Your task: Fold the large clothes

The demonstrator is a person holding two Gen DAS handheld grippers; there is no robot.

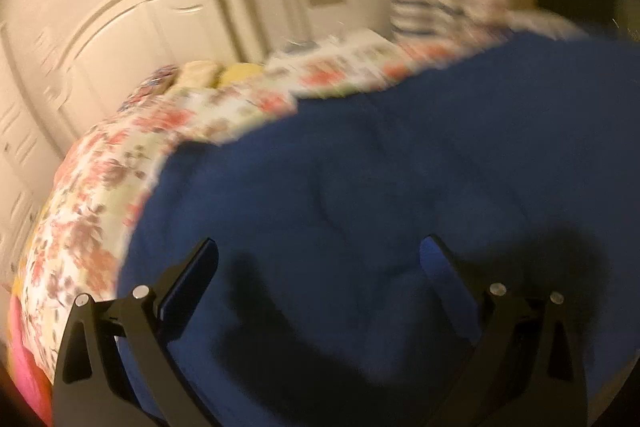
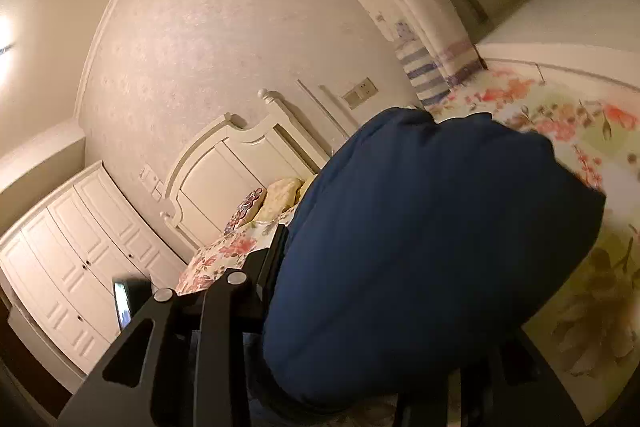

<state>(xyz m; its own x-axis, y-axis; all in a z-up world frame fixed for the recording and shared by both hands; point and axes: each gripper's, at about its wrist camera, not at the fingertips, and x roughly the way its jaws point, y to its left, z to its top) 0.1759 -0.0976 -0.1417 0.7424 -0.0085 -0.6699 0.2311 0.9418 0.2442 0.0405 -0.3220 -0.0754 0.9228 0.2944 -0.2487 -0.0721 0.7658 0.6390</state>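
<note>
A large dark blue garment point(image 1: 380, 167) lies spread on a floral bedspread point(image 1: 100, 195). My left gripper point(image 1: 320, 251) hovers just above it, fingers wide apart and empty; the view is blurred. In the right wrist view the blue garment point(image 2: 420, 247) is bunched up between my right gripper's fingers point(image 2: 276, 259) and hangs over them, hiding the right finger. My right gripper point(image 2: 380, 291) holds the cloth lifted above the bed.
A cream headboard point(image 2: 224, 179) and pillows point(image 2: 276, 199) are at the bed's far end. White wardrobe doors point(image 2: 72, 267) stand to the left. A striped cushion point(image 2: 424, 75) leans at the wall. The floral bedspread point(image 2: 580, 227) extends to the right.
</note>
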